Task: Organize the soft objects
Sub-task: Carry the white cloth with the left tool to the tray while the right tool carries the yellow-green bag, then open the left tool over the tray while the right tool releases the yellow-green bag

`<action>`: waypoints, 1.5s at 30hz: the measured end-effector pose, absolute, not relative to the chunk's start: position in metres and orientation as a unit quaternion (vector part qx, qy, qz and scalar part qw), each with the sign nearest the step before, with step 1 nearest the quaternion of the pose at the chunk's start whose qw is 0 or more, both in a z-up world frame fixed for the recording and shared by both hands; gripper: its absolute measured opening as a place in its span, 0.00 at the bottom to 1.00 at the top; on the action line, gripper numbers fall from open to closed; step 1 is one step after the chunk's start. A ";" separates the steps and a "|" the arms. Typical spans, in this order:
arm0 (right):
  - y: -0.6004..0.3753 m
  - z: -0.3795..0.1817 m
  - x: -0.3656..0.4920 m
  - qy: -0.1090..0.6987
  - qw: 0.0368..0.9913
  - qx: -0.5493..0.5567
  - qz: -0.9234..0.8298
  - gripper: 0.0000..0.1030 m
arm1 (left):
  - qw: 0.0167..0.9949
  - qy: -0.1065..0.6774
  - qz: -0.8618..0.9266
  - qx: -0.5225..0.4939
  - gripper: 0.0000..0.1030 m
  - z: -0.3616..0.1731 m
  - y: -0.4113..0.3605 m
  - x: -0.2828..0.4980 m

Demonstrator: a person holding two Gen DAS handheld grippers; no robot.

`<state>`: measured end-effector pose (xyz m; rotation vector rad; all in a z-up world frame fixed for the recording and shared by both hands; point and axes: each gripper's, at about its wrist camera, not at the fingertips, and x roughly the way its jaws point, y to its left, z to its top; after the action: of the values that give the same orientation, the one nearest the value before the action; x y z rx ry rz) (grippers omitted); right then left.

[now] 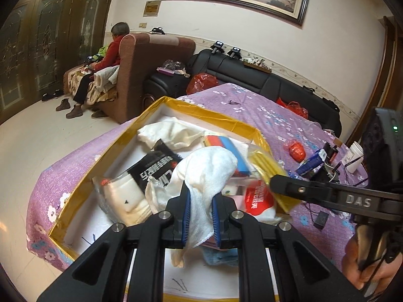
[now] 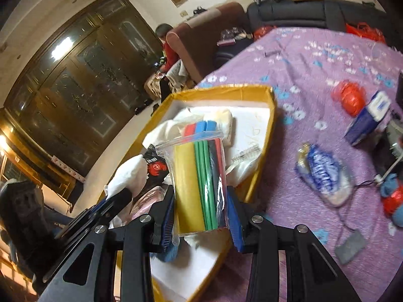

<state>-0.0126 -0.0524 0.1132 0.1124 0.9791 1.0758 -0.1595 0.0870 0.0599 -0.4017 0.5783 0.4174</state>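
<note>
My left gripper [image 1: 200,217] is shut on a white cloth [image 1: 206,171], which hangs over the yellow-rimmed box [image 1: 209,114]. In the right wrist view, my right gripper [image 2: 201,214] is shut on a clear zip bag of coloured foam sheets [image 2: 199,183], yellow, green, black and red, held over the same box [image 2: 226,89]. The box holds a cream cloth [image 1: 173,130], a black packet [image 1: 153,166], a red and white packet [image 1: 257,196] and red and blue sponges [image 2: 199,127]. The right gripper's finger [image 1: 302,188] reaches into the left wrist view, beside the bag's yellow edge [image 1: 262,163].
The box sits on a table under a purple flowered cloth [image 2: 314,75]. On that cloth lie a blue and white packet [image 2: 322,173], a blue carton [image 2: 367,118], a red bag [image 2: 348,95] and cables. Beyond the table, a person [image 1: 110,58] sits on a brown sofa; a black sofa [image 1: 252,75] lines the wall.
</note>
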 end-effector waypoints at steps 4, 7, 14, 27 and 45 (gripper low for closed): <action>-0.042 0.114 -0.007 0.444 0.751 0.051 0.486 0.41 | 0.915 0.285 0.204 -0.198 0.14 0.055 0.090 -0.158; -0.032 0.114 -0.005 0.443 0.753 0.051 0.484 0.41 | 0.914 0.288 0.204 -0.201 0.14 0.052 0.093 -0.156; -0.010 0.114 0.001 0.439 0.757 0.038 0.482 0.41 | 0.913 0.291 0.204 -0.202 0.14 0.048 0.095 -0.154; -0.017 0.121 -0.019 0.403 0.766 0.014 0.500 0.50 | 0.912 0.290 0.212 -0.200 0.24 0.048 0.093 -0.159; -0.082 0.143 -0.015 0.405 0.760 0.058 0.506 0.55 | 0.923 0.279 0.211 -0.161 0.55 0.070 0.054 -0.161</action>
<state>-0.0153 -0.0816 0.1435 0.1266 0.8814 1.1012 -0.1610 0.0541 0.0701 -0.3299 0.5726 0.4324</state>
